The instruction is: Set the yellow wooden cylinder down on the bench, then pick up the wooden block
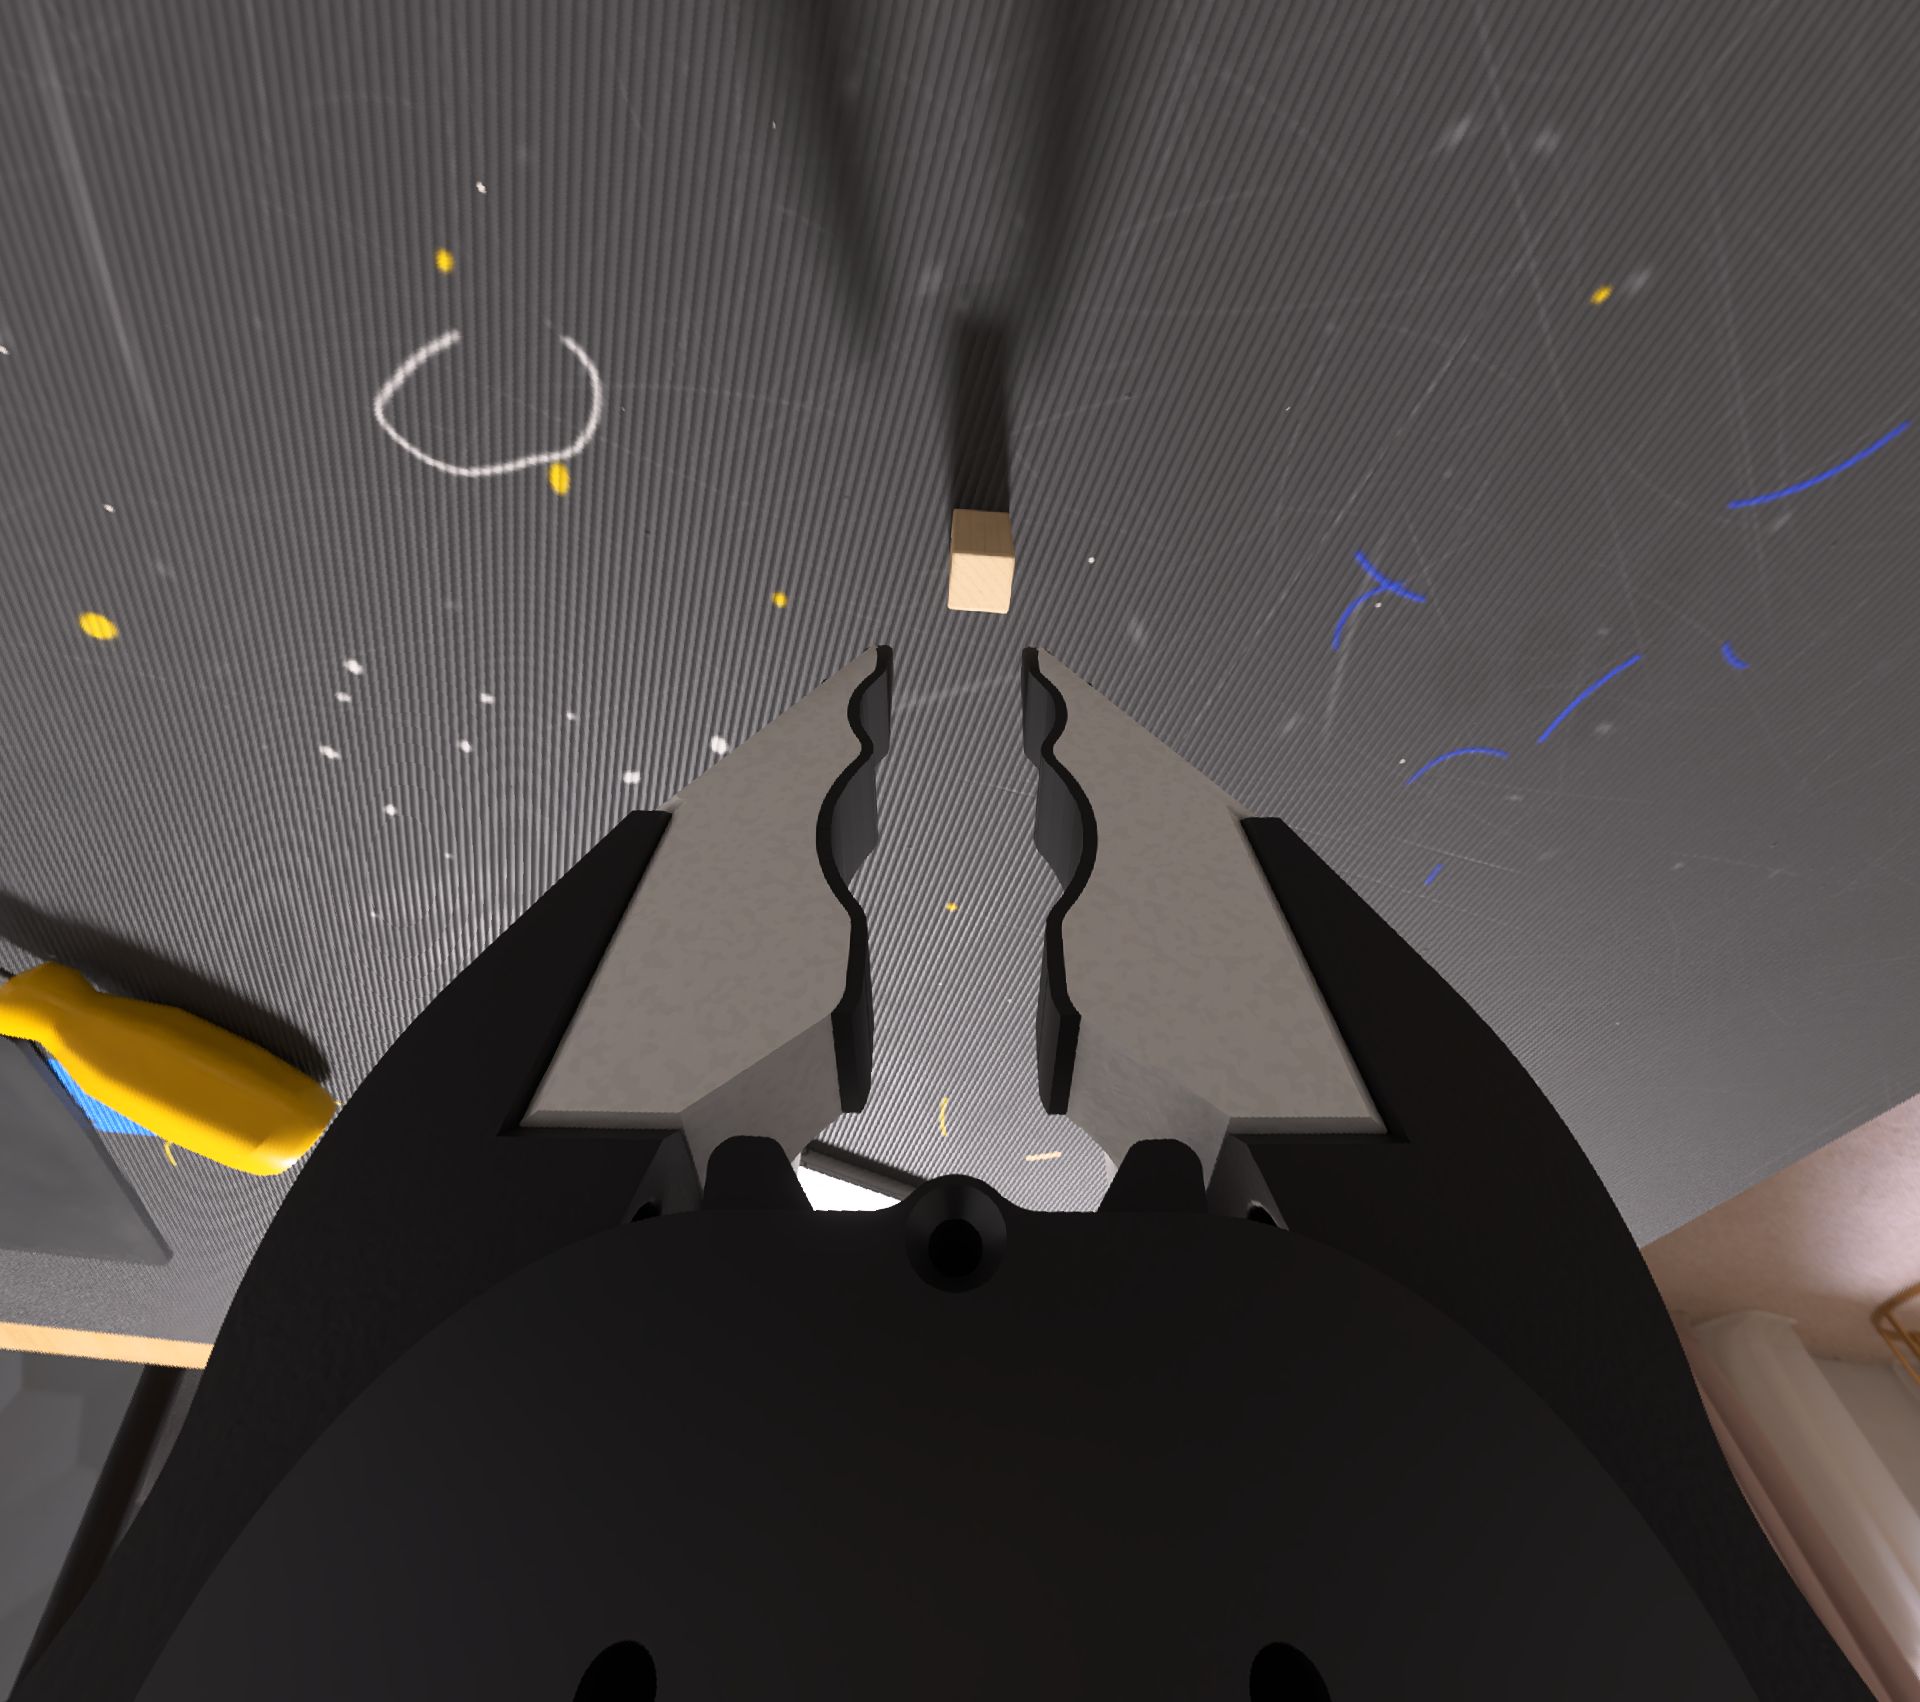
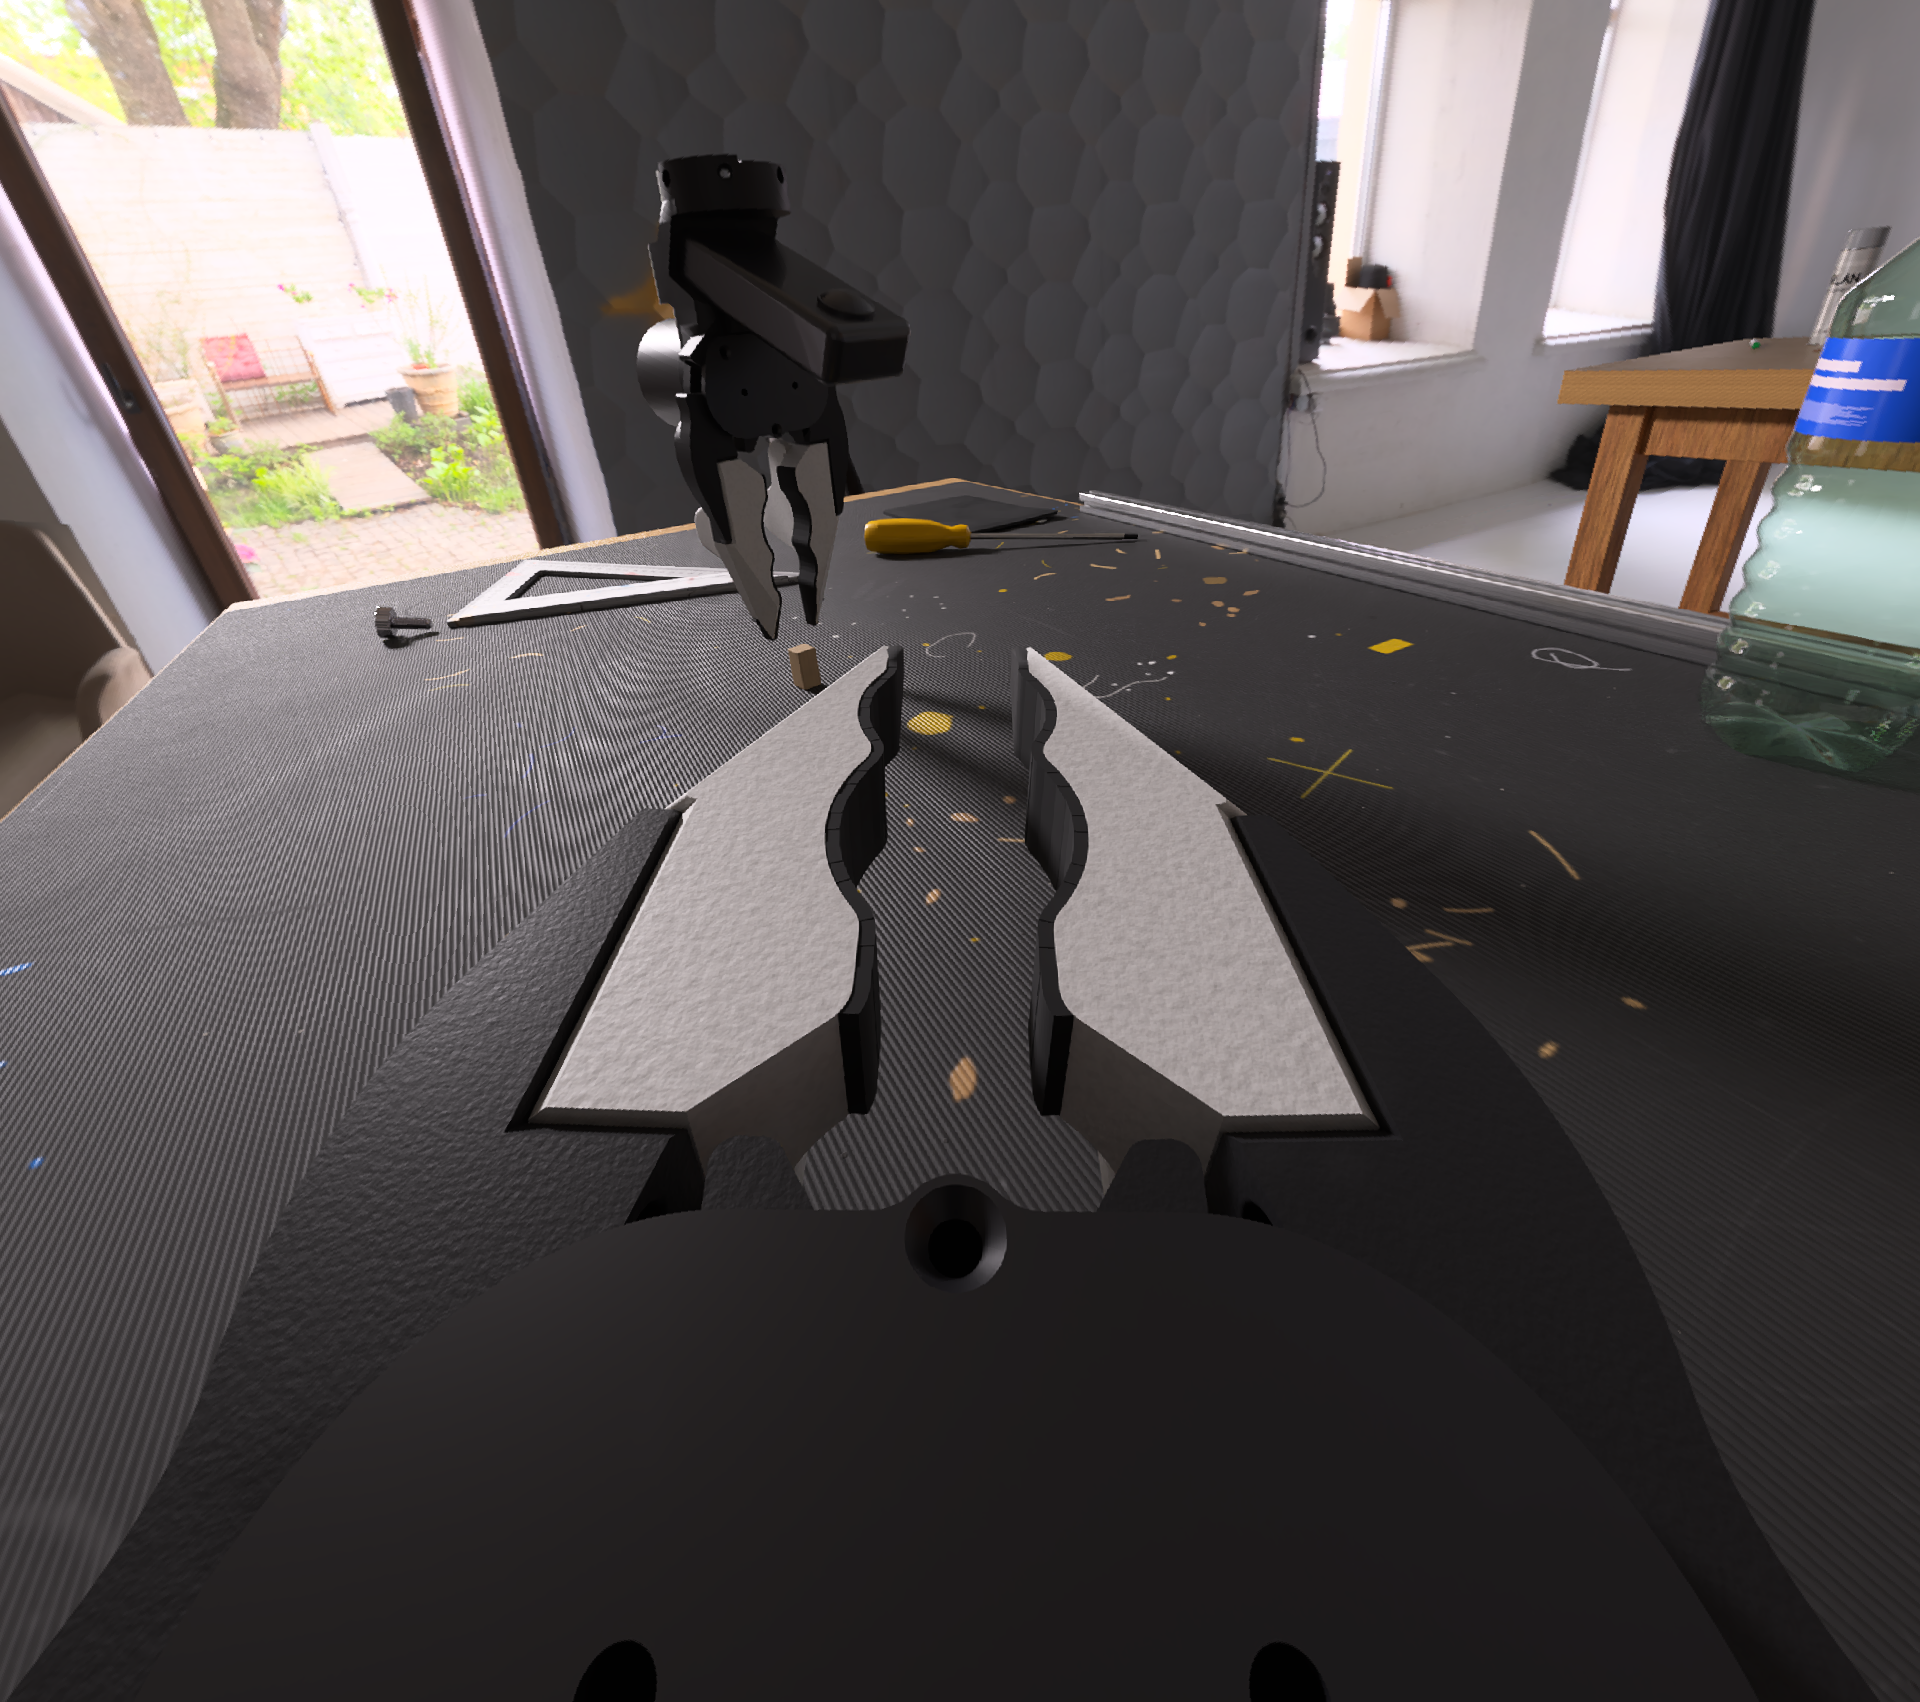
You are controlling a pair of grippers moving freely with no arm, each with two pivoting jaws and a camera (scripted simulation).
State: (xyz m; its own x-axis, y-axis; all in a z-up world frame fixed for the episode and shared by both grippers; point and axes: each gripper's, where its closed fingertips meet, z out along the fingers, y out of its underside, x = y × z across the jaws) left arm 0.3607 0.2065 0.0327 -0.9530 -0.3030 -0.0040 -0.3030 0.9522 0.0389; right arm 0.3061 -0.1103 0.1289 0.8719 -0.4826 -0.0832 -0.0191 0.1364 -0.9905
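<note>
A small pale wooden block [image 1: 979, 561] stands on the dark bench mat [image 1: 1351, 302], just beyond my left gripper's tips. My left gripper [image 1: 956, 660] is open and empty, pointing down at the block from above. In the right wrist view the block [image 2: 805, 667] sits just below the hovering left gripper [image 2: 790, 622]. My right gripper [image 2: 961, 660] is open and empty, low over the mat [image 2: 312, 821], with the block slightly ahead and to its left. No yellow cylinder shows in either view; the yellow patches are flat marks on the mat.
A yellow-handled screwdriver [image 2: 914, 535] lies at the far side; its handle [image 1: 177, 1070] also shows in the left wrist view. A metal set square [image 2: 592, 587] and a bolt [image 2: 400, 622] lie far left. A plastic bottle [image 2: 1829, 572] stands right, by a metal rail [image 2: 1403, 561].
</note>
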